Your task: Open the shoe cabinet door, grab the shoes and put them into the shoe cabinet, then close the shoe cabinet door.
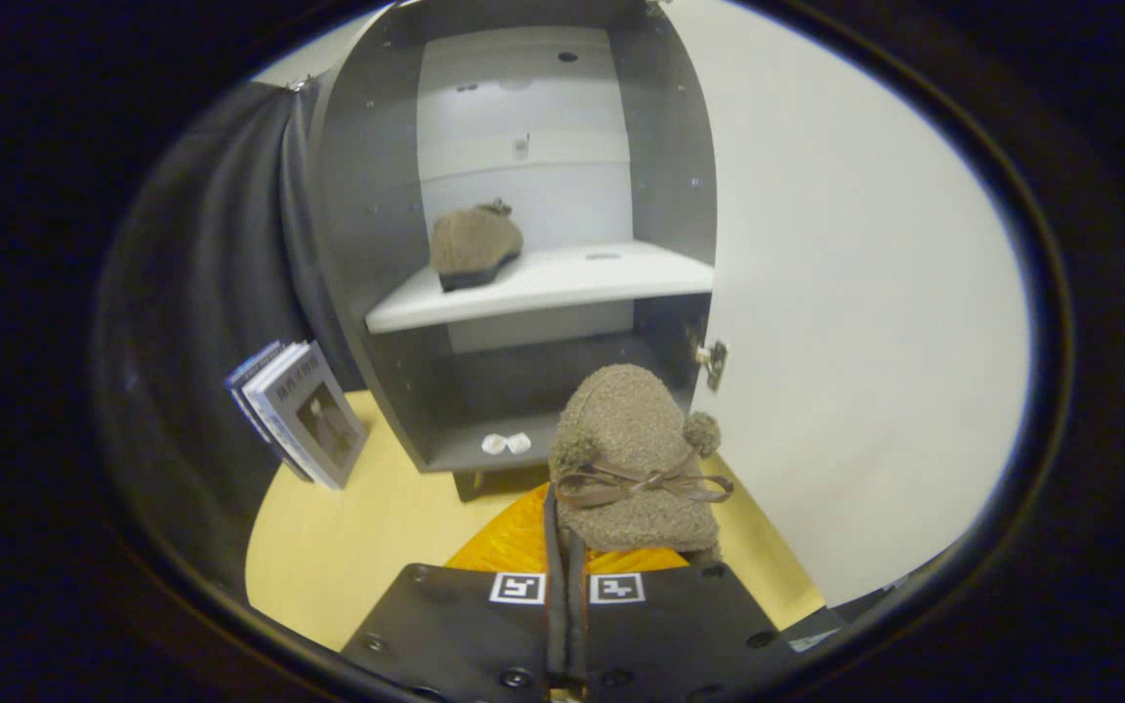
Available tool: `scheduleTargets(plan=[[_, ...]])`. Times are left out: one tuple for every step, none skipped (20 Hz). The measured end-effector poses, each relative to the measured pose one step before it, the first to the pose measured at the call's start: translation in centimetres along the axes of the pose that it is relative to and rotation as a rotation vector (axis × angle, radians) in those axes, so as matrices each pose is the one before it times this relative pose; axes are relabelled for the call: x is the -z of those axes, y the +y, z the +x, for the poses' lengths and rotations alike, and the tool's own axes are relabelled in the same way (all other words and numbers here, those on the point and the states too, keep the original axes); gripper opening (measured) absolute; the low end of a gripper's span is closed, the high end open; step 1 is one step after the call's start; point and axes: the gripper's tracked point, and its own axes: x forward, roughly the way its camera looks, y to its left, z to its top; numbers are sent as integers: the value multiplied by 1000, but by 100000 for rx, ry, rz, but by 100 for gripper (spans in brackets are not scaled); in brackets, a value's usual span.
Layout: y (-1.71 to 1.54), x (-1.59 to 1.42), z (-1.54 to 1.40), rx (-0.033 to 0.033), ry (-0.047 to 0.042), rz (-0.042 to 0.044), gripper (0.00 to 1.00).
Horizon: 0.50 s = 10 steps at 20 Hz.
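Shoes are the job here, and there are two of them. Going left to right: a few books [301, 410] lean against the dark curtain beside the shoe cabinet [367, 244], which stands on the yellow floor [357, 547]. Its door [855, 293] is swung wide open on the right. On the white shelf [562, 283] inside sits the first shoe [473, 244], toward the left end, leaving bare shelf to its right. Two small white packets [506, 443] lie on the cabinet's bottom board.

Just ahead of the claw [567, 576] hangs the second shoe [636, 459], a fuzzy slipper with a bow and pompoms. The claw's fingers look pressed nearly together, apparently pinching the slipper's edge at the heel, though the contact itself is hidden behind the slipper.

This slipper looks light, soft and floppy, so it will likely sag from a thin pinch and could slip out. A hold on the firmer heel rim or sole should carry better than the fleece.
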Motion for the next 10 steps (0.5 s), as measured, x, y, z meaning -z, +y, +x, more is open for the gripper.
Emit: scheduleTargets(plan=[[304,-1716,-56,-343,-2013,-242,3],[358,-1669,10,-494,-1990,-695,3],[184,-1727,251,-296,-2188,-755,3],[-298,-1673,469,-299,-1817,-866,3],[95,-1472,548,-548,-1530,-257,3],[89,-1419,661,-897,-2053,568,3],[80,-1270,880,-977,-1045,5,3],[-123,-912,993,-611,-687,-342,2],[-122,-997,1153,-645,-714,-353,2],[-183,-1142,1176,-709,-917,-824,2]])
